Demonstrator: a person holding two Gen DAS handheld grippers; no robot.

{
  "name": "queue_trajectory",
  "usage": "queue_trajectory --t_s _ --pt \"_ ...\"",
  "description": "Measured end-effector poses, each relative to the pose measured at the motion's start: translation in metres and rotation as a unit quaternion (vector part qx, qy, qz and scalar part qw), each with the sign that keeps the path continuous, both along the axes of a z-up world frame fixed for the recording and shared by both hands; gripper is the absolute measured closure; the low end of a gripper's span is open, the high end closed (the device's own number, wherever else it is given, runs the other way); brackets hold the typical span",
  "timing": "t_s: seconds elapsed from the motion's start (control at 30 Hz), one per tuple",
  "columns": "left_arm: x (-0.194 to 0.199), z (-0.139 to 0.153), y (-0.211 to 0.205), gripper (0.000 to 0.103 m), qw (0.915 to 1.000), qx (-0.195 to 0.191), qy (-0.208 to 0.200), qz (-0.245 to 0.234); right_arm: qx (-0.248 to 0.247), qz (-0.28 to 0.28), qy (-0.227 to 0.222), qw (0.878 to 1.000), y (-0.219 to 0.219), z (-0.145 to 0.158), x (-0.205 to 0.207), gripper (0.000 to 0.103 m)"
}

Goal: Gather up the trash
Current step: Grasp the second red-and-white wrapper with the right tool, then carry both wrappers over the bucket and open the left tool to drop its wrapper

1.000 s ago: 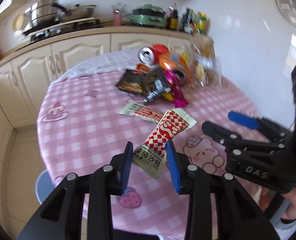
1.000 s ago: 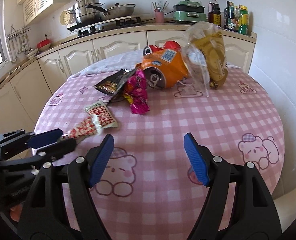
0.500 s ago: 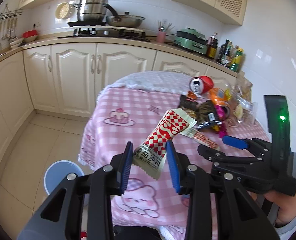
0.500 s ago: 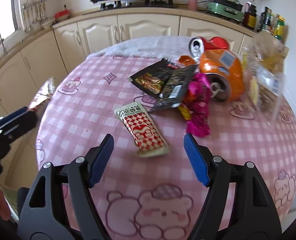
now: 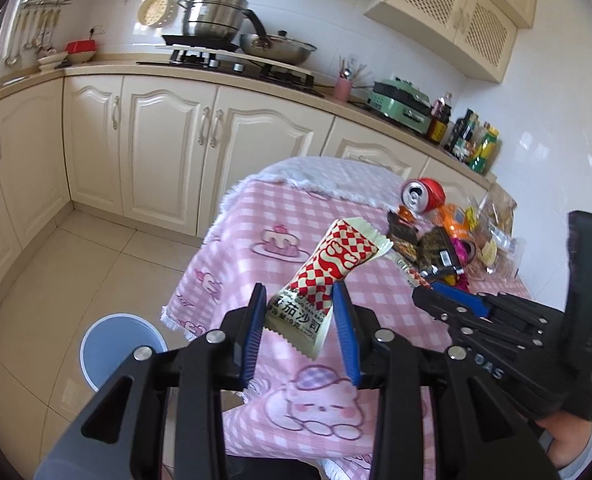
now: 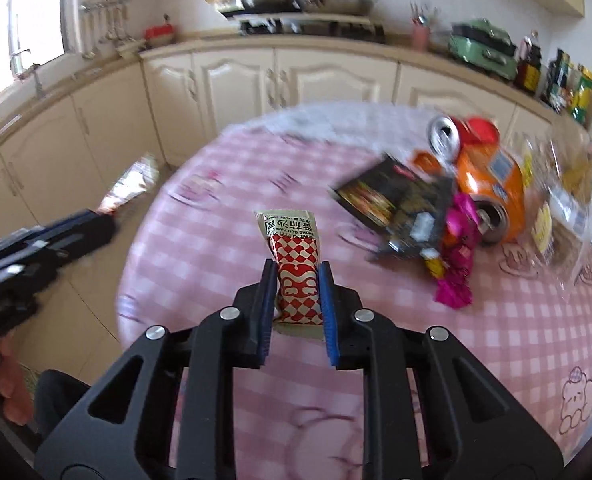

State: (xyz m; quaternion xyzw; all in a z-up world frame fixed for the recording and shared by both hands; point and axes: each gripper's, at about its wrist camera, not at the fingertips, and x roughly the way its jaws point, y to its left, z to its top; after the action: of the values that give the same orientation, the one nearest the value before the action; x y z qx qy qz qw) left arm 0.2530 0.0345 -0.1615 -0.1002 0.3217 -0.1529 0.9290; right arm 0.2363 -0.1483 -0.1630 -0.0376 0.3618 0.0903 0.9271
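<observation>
My left gripper (image 5: 299,330) is shut on a red-and-white checked sachet (image 5: 324,280) and holds it in the air off the table's left edge. A pale blue bin (image 5: 122,350) stands on the floor below and to the left. My right gripper (image 6: 296,308) is shut on a second red-and-white sachet (image 6: 296,276) at the pink checked table (image 6: 216,248). It also shows in the left wrist view (image 5: 452,304). The left gripper shows blurred at the left of the right wrist view (image 6: 76,228).
A trash pile lies at the table's far right: red can (image 6: 468,132), orange can (image 6: 492,192), black wrappers (image 6: 396,208), pink wrapper (image 6: 456,264), clear bag (image 6: 564,200). Kitchen cabinets (image 5: 168,152) run behind the table. Tiled floor (image 5: 56,280) lies left of the table.
My left gripper carried its sachet off the table's left side, and the bin came closer. My right gripper moved in and closed on the second sachet.
</observation>
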Motion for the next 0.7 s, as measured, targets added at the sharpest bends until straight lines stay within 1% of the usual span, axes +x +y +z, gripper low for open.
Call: queue_trajectory --t_s 0.1,0.17,0.3,0.43,0.57,0.63,0.67,0.7 --pt "0.003 -0.002 0.02 0.07 0.9998 -0.009 -0.001 0.019 0.009 0.029 -0.011 0.999 0.031 0.004 0.002 0.082" --pt "0.005 -0.006 0.039 0.07 0.9992 -0.012 0.002 0.037 0.016 0.049 -0.011 0.999 0.054 0.001 0.007 0.082" --pt "0.012 -0.02 0.082 0.07 0.9967 -0.016 0.015 0.078 0.028 0.093 0.005 0.995 0.111 -0.018 0.024 0.082" --pt "0.025 -0.049 0.131 0.07 0.9911 -0.017 0.047 0.124 0.034 0.127 0.032 0.991 0.164 -0.057 0.05 0.082" --pt "0.05 -0.098 0.185 0.07 0.9803 -0.033 0.105 0.164 0.038 0.142 0.065 0.987 0.204 -0.103 0.079 0.082" --pt "0.061 -0.119 0.201 0.07 0.9757 -0.035 0.125 0.176 0.033 0.148 0.083 0.985 0.225 -0.131 0.095 0.082" --pt "0.07 -0.134 0.212 0.07 0.9728 -0.038 0.137 0.183 0.032 0.148 0.089 0.984 0.23 -0.14 0.1 0.082" --pt "0.078 -0.147 0.219 0.07 0.9704 -0.041 0.149 0.185 0.03 0.147 0.099 0.984 0.238 -0.157 0.111 0.082"
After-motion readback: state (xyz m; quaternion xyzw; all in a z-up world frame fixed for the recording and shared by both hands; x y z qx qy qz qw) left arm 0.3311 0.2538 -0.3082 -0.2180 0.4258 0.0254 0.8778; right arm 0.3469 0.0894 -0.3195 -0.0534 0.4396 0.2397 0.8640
